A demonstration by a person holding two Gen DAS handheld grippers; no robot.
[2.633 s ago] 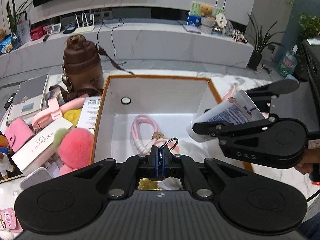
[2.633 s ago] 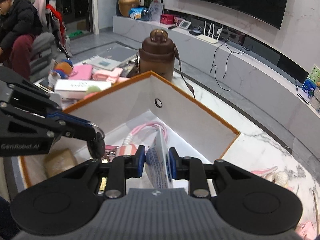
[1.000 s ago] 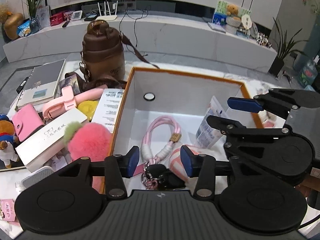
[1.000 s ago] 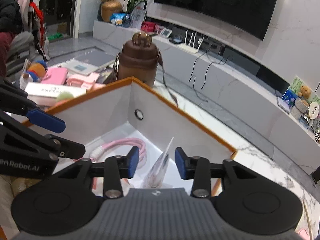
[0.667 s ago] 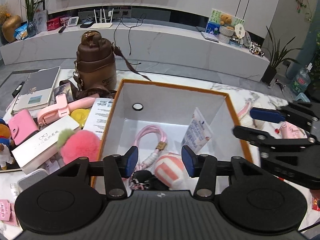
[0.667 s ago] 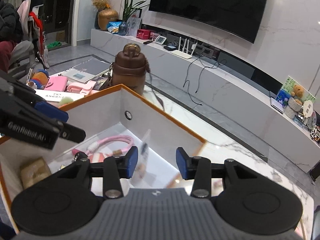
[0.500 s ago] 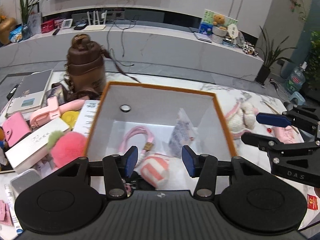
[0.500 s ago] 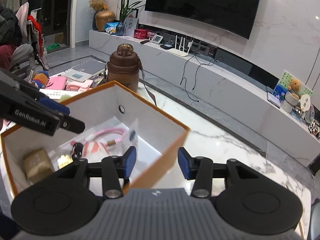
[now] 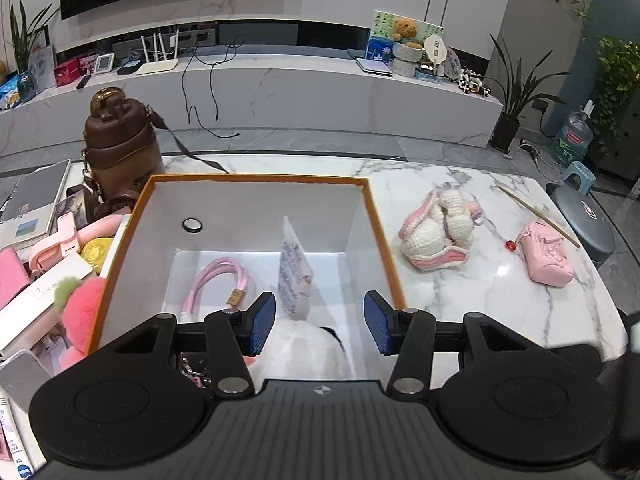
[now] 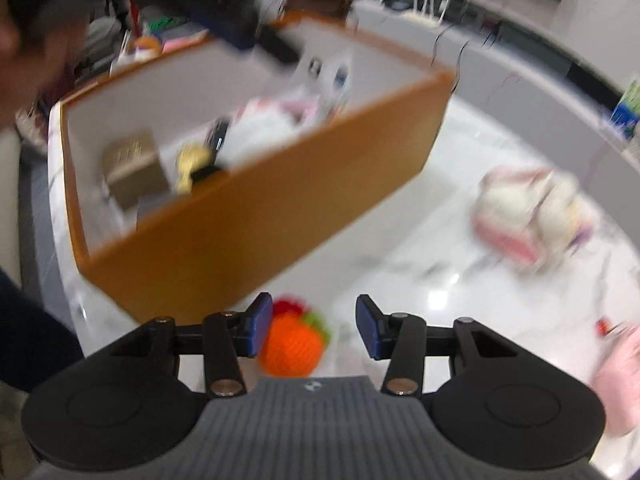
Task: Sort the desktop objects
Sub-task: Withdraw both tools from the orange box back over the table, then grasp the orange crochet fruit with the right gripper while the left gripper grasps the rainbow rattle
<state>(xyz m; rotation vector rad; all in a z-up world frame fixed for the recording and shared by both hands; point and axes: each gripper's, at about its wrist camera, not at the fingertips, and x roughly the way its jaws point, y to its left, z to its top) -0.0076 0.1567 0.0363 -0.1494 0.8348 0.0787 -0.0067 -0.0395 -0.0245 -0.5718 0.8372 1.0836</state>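
The right gripper (image 10: 315, 327) is empty, jaws apart, above an orange knitted toy (image 10: 290, 347) lying on the marble table just outside the orange box's (image 10: 256, 216) near wall. Centre both pads around it before closing. The left gripper (image 9: 319, 323) hangs open over the box.

A teddy bear (image 9: 401, 31), router (image 9: 158, 65) and water jug (image 9: 570, 140) sit beyond the table.

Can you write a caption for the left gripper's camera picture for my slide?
Open left gripper above an orange-rimmed box holding a pink cable, crocheted bunny waiting outside.
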